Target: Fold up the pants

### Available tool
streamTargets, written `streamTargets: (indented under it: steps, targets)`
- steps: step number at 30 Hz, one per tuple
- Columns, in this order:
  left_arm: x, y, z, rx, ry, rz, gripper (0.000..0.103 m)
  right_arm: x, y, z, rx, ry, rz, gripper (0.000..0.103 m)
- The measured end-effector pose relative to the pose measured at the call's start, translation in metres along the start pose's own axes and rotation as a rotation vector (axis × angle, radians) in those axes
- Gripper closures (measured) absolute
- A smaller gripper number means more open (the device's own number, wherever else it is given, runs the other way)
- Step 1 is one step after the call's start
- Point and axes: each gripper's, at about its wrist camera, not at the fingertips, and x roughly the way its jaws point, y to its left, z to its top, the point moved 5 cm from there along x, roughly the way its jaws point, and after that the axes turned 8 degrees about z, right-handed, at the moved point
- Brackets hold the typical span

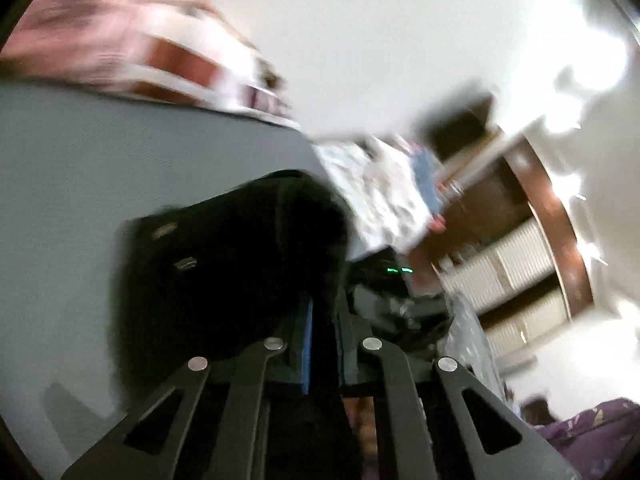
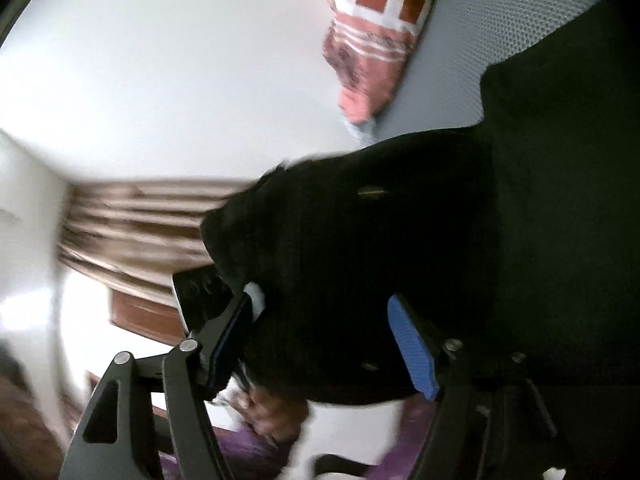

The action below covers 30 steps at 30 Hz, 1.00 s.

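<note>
Pinching a raised fold of the black pants (image 1: 224,264), the left gripper (image 1: 322,320) has its blue pads drawn together on the cloth above the grey bed surface (image 1: 100,160), near the patterned pillow (image 1: 132,44) at its far edge. Only the right wrist view shows the right gripper (image 2: 324,340) spread wide, the dark cloth lying between its fingers (image 2: 414,350) with neither pad clearly pressing it, and a hand (image 2: 276,412) below.
</note>
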Motion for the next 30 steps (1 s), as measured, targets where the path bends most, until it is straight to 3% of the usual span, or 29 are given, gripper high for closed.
streamTargets:
  steps: [1,3,5,7,10,12,14,17,22,24,25,26,28,30]
  targets:
    - [0.016,-0.009,0.002,0.030,0.010,0.005,0.094,-0.013,0.004,0.004,0.022,-0.036,0.057,0.013]
    - [0.047,-0.023,0.004,0.059,0.038,-0.024,0.094,-0.036,0.008,0.013,0.044,-0.093,0.084,0.011]
    - [0.054,-0.027,0.004,0.066,0.052,-0.044,0.093,-0.063,0.009,0.022,0.031,-0.134,0.029,0.010]
    - [0.049,-0.027,0.007,0.069,0.017,-0.044,0.088,-0.080,0.009,0.027,0.030,-0.140,-0.022,0.005]
    - [0.041,-0.013,0.010,0.053,0.066,0.024,0.086,-0.082,-0.006,0.026,0.049,-0.107,-0.101,0.000]
    - [0.018,0.003,0.008,0.040,0.019,0.031,0.075,-0.085,-0.021,0.026,0.079,-0.111,-0.146,0.000]
    - [0.004,0.019,0.009,0.015,-0.045,0.077,0.041,-0.093,-0.033,0.025,0.121,-0.129,-0.119,0.002]
    - [-0.012,0.044,-0.001,-0.012,-0.098,0.164,0.038,-0.098,-0.035,0.026,0.141,-0.127,-0.130,0.002]
    - [-0.011,0.065,-0.035,0.003,-0.046,0.263,0.038,-0.099,-0.026,0.022,0.112,-0.038,-0.321,0.004]
    - [-0.007,0.068,-0.051,0.014,-0.020,0.285,0.038,-0.099,-0.023,0.018,0.074,0.009,-0.427,0.012]
    - [-0.003,0.068,-0.057,0.016,-0.007,0.284,0.038,-0.097,-0.023,0.016,0.051,0.031,-0.486,0.026]
    - [0.000,0.069,-0.062,0.015,0.008,0.285,0.038,-0.094,-0.024,0.014,0.024,0.058,-0.549,0.052]
    - [0.010,0.071,-0.069,0.013,0.048,0.304,0.038,-0.089,-0.029,0.011,-0.037,0.108,-0.681,0.083]
    - [0.010,0.070,-0.068,0.021,0.054,0.317,0.038,-0.092,-0.025,0.012,-0.047,0.104,-0.679,0.085]
